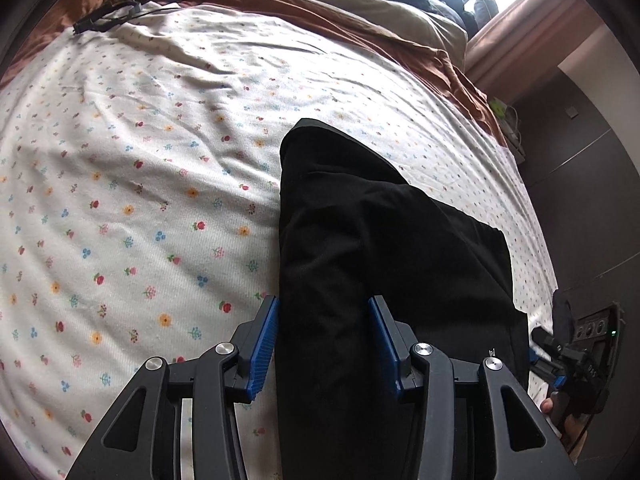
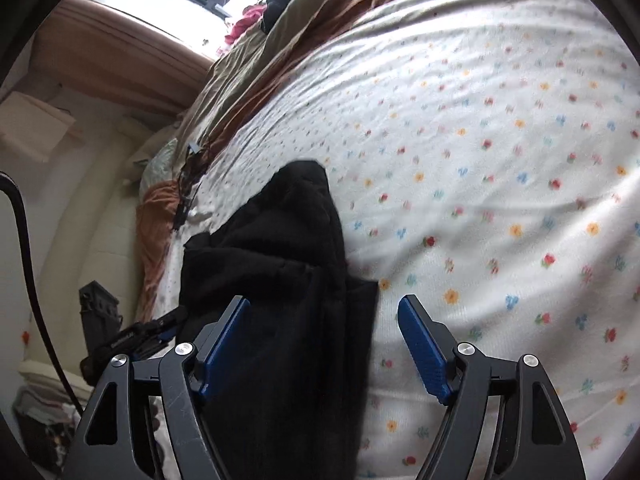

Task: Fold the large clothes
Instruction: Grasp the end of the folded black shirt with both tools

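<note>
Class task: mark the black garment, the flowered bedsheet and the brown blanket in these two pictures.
black garment (image 1: 360, 240): left wrist view, on its folded middle.
flowered bedsheet (image 2: 500, 160): right wrist view, on a bare stretch.
brown blanket (image 1: 432, 56): left wrist view, on its rumpled edge by the sheet.

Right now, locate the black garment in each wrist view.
Left wrist: black garment runs centre to bottom, between the jaws.
Right wrist: black garment lies lower left of centre, by the left jaw.
Shared landmark: floral bedsheet.
</note>
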The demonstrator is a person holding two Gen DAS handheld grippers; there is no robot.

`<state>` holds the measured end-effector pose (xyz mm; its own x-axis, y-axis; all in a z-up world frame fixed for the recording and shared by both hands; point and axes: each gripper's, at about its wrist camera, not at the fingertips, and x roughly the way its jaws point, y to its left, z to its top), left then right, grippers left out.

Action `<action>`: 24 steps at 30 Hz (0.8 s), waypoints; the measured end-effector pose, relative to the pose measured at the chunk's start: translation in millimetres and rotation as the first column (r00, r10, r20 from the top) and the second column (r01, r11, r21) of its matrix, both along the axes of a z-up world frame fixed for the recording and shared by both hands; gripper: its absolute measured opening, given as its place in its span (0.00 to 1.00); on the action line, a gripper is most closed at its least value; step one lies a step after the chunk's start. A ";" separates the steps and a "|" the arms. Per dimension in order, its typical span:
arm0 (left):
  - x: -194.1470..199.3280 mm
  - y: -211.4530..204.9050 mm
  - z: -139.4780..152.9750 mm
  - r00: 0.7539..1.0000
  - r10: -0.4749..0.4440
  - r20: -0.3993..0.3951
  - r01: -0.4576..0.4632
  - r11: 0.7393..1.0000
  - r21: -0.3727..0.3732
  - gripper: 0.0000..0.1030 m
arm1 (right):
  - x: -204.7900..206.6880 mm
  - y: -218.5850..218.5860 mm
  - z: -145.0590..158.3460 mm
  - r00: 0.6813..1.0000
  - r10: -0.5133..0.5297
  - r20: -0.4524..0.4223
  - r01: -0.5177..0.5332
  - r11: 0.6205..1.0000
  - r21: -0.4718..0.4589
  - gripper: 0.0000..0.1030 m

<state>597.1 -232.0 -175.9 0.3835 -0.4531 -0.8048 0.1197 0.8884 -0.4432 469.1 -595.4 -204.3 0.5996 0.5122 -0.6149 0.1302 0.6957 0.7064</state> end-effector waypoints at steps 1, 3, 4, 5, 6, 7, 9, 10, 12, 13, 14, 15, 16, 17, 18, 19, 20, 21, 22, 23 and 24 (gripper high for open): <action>-0.9 -0.3 0.6 1.000 0.002 0.000 -0.002 1.000 0.000 0.46 | 0.6 0.1 -3.6 1.000 0.005 -0.010 -0.005 1.000 0.014 0.74; -2.8 -0.9 2.0 1.000 0.001 0.003 -0.001 1.000 0.006 0.46 | 0.9 1.9 -11.8 0.999 0.035 -0.021 -0.033 0.997 0.066 0.74; -3.9 -1.2 2.6 1.000 -0.002 0.006 0.001 1.000 0.010 0.46 | 1.1 2.6 -15.4 0.999 0.045 -0.024 -0.043 0.995 0.089 0.74; -4.5 -1.5 3.1 1.000 -0.005 0.008 0.004 1.000 0.013 0.46 | 0.4 2.4 -17.3 0.998 0.050 -0.026 -0.047 0.994 0.099 0.74; -5.6 -1.4 3.1 1.000 -0.007 0.011 0.007 1.000 0.015 0.46 | 0.8 2.3 -19.5 0.998 0.056 -0.033 -0.052 0.992 0.116 0.74; -6.3 -0.9 2.6 1.000 -0.010 0.013 0.010 1.000 0.015 0.46 | 1.1 2.1 -20.7 0.997 0.060 -0.039 -0.055 0.990 0.132 0.74; -7.8 0.9 1.9 1.000 -0.009 0.017 0.009 1.000 0.008 0.46 | 6.2 2.7 -24.5 0.996 0.075 -0.056 -0.065 0.984 0.167 0.74; -8.8 2.1 1.3 1.000 -0.006 0.018 0.006 1.000 0.001 0.46 | 8.8 3.7 -26.0 0.995 0.082 -0.057 -0.071 0.982 0.177 0.74; -10.3 3.5 0.7 1.000 0.001 0.018 0.000 1.000 -0.008 0.46 | 17.7 6.5 -29.9 0.994 0.095 -0.057 -0.081 0.974 0.210 0.74; -11.1 4.0 0.5 1.000 0.003 0.019 -0.003 1.000 -0.010 0.46 | 19.7 6.9 -30.6 0.994 0.099 -0.055 -0.085 0.972 0.218 0.73; -11.9 4.3 0.2 1.000 0.005 0.020 -0.005 1.000 -0.011 0.46 | 24.5 9.1 -31.6 0.993 0.105 -0.055 -0.091 0.971 0.223 0.72; -13.1 4.7 -0.2 1.000 0.008 0.019 -0.007 1.000 -0.012 0.46 | 29.5 12.0 -32.5 0.992 0.112 -0.056 -0.097 0.969 0.226 0.71; -14.4 4.8 -0.5 1.000 0.009 0.018 -0.009 1.000 -0.012 0.46 | 33.3 13.8 -32.8 0.991 0.118 -0.055 -0.103 0.967 0.232 0.70; -15.8 5.0 -1.1 1.000 0.011 0.014 -0.010 1.000 -0.013 0.46 | 37.8 17.3 -32.8 0.991 0.124 -0.057 -0.108 0.966 0.237 0.70; -17.2 5.6 -2.2 1.000 0.012 0.007 -0.012 1.000 -0.017 0.46 | 42.0 20.5 -33.3 0.989 0.135 -0.055 -0.118 0.964 0.240 0.70; -18.6 6.8 -3.3 1.000 0.014 0.000 -0.014 1.000 -0.026 0.46 | 46.0 23.2 -32.2 0.988 0.145 -0.052 -0.129 0.962 0.239 0.70; -20.5 7.5 -4.7 1.000 0.016 -0.005 -0.016 0.999 -0.035 0.46 | 48.5 25.0 -30.9 0.987 0.155 -0.049 -0.139 0.961 0.237 0.69; -23.4 7.3 -6.5 1.000 0.014 -0.010 -0.014 0.999 -0.040 0.46 | 50.1 27.2 -30.5 0.986 0.160 -0.049 -0.144 0.961 0.235 0.68; -25.3 6.1 -7.6 1.000 0.006 -0.009 -0.006 0.999 -0.035 0.46 | 51.5 29.7 -30.2 0.985 0.165 -0.050 -0.149 0.961 0.232 0.65; -26.7 5.0 -7.9 1.000 -0.001 -0.004 0.001 1.000 -0.028 0.46 | 53.0 32.4 -30.3 0.984 0.171 -0.053 -0.155 0.962 0.226 0.57; -28.1 4.4 -7.8 1.000 -0.004 -0.001 0.004 1.000 -0.026 0.46 | 54.9 34.7 -30.6 0.982 0.179 -0.062 -0.161 0.962 0.221 0.52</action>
<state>569.0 -227.6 -183.7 0.3807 -0.4751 -0.7933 0.1227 0.8763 -0.4659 524.0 -560.7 -234.9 0.4449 0.7272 -0.5227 0.0858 0.5464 0.8331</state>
